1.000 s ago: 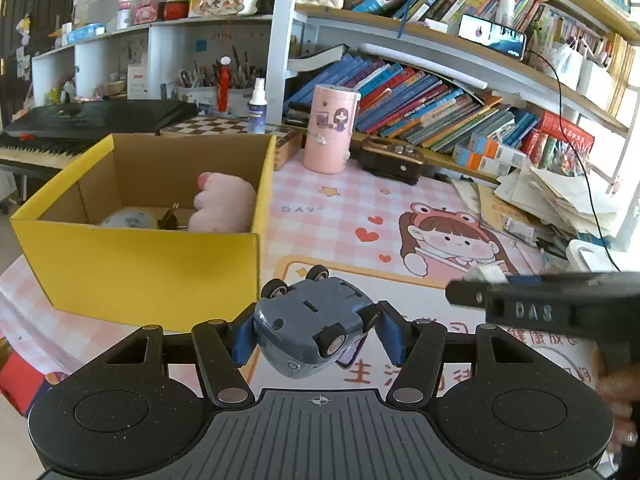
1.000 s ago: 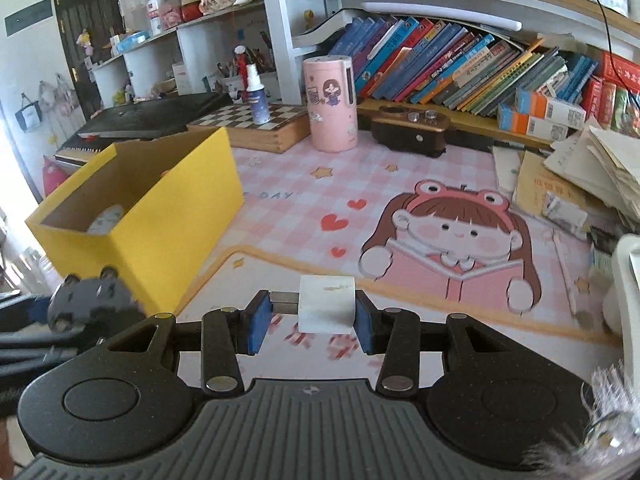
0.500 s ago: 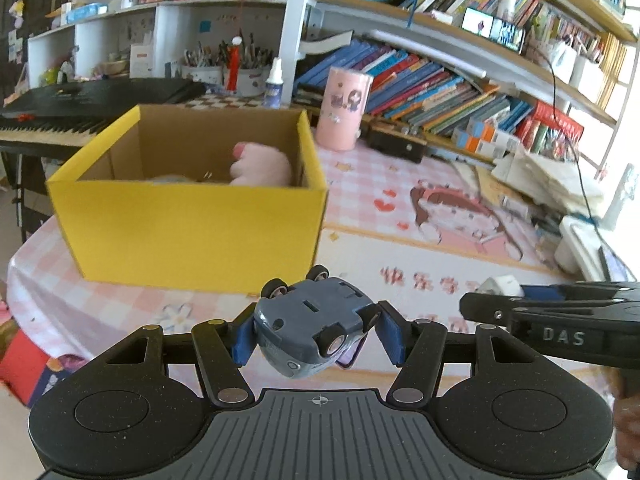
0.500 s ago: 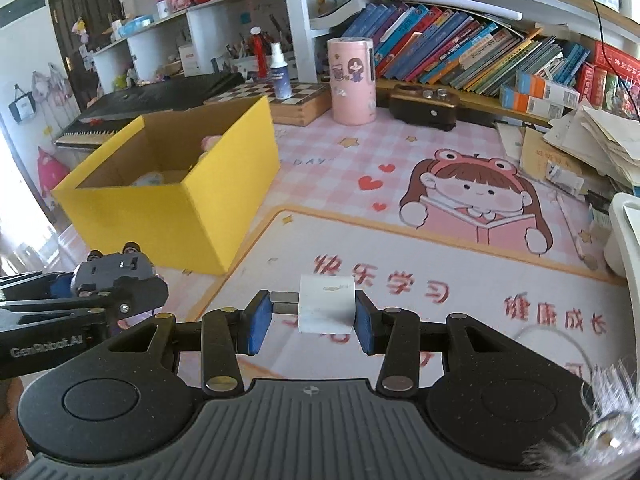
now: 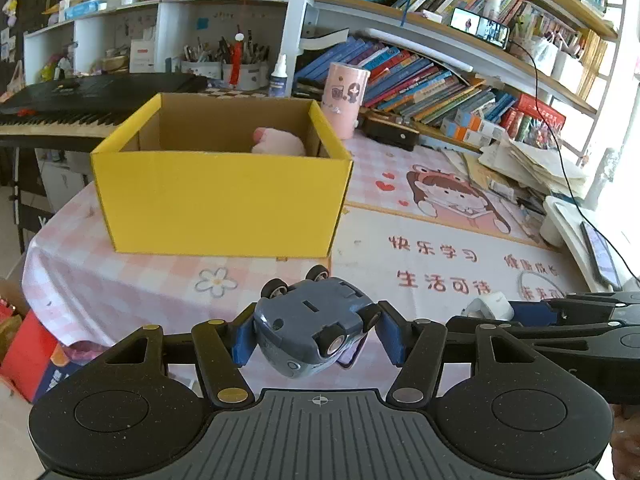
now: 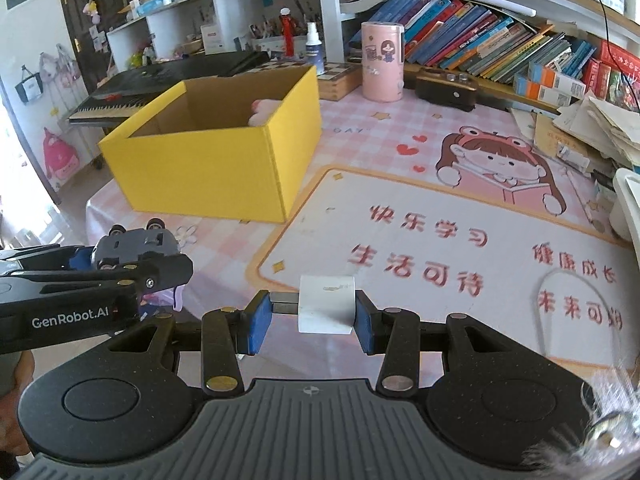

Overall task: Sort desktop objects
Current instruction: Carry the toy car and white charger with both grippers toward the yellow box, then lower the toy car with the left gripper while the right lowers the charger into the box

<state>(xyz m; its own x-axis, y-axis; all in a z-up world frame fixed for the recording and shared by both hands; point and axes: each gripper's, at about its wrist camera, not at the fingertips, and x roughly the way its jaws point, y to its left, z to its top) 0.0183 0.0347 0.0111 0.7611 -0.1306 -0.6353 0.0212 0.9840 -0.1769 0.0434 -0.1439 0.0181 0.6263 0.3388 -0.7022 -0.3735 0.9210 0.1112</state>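
My left gripper (image 5: 316,334) is shut on a blue-grey toy car (image 5: 314,324), held upside down with wheels up, above the table's near edge. The car also shows in the right wrist view (image 6: 134,246). My right gripper (image 6: 308,318) is shut on a white plug adapter (image 6: 326,308) with a metal prong toward the left pad; it also shows in the left wrist view (image 5: 490,307). An open yellow cardboard box (image 5: 224,200) stands ahead on the table with a pink plush toy (image 5: 278,142) inside; the box is at the left in the right wrist view (image 6: 216,164).
A pink checked cartoon mat (image 6: 440,224) covers the table. A pink cylinder (image 6: 382,62), a dark brown case (image 6: 446,86) and a chessboard box stand at the back. Book shelves, paper piles and a white tray (image 5: 576,232) lie to the right. A keyboard (image 5: 60,108) is left.
Both grippers have drawn back toward the near table edge, still holding the car and the adapter. The yellow box now looks farther away and more of the mat shows.
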